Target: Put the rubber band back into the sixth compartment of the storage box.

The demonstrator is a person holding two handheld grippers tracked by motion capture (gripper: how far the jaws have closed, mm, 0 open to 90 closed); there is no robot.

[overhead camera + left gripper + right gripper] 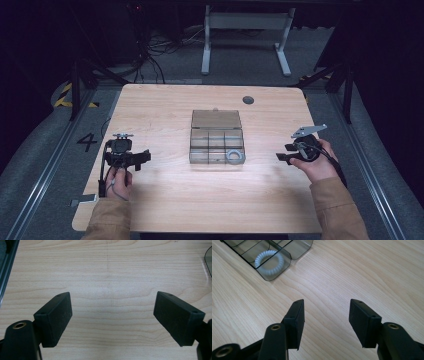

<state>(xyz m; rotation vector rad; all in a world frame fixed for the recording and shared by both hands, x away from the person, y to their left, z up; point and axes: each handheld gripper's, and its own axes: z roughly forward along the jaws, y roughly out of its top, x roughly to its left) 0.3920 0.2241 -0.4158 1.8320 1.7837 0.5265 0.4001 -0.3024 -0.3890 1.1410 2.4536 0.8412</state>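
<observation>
While both hands rest low on the table (165,200), a clear box (216,137) sits at its middle, lid open and lying flat behind the compartments. A white coil ring (233,156) lies in the box's near right corner compartment; the other compartments look bare, though the smoky plastic makes that hard to judge.

The left tool (142,159) is held over the table's left side, well apart from the box, jaws pointing right toward it. In the left gripper view its jaws stand wide apart with only bare wood between them (112,315).

The right tool (284,152) is held near the table's right edge, jaws pointing left toward the box, a grey plate (308,130) on top of it. In the right gripper view its jaws are apart, with nothing between them (325,322), and the box's corner (274,272) with the ring (269,262) lies ahead and to the left, clear of the jaws. The ring sits between the two tools, nearer the right one.
</observation>
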